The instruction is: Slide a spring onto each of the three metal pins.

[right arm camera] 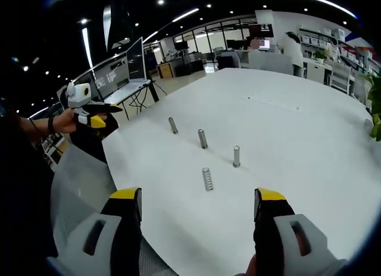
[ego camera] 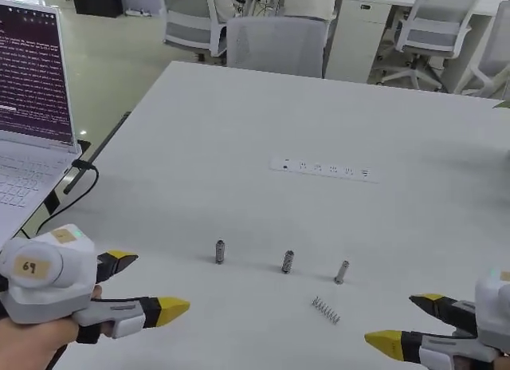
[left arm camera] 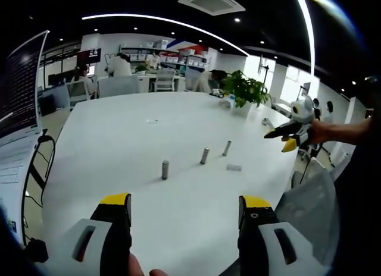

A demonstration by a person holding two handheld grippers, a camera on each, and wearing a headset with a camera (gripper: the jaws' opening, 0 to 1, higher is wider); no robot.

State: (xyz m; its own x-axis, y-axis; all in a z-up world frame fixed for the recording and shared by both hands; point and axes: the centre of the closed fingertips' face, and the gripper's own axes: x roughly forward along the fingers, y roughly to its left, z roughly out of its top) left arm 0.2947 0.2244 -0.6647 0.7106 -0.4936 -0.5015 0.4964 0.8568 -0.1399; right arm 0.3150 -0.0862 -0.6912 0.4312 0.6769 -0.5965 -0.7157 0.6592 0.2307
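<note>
The left gripper point(left arm camera: 186, 200) and right gripper point(right arm camera: 198, 195) hover, fingers spread and empty. The loose spring point(right arm camera: 206, 179) lies just ahead of the right fingers point(right arm camera: 125, 195), handy for the bare pin point(right arm camera: 236, 156).

A yellow sticker point(ego camera: 36, 268) on the white body of the left tool point(ego camera: 159, 282), near left, reads "69", while the laptop screen point(ego camera: 28, 71) at far left carries lines of pale text on purple, too small to read.
</note>
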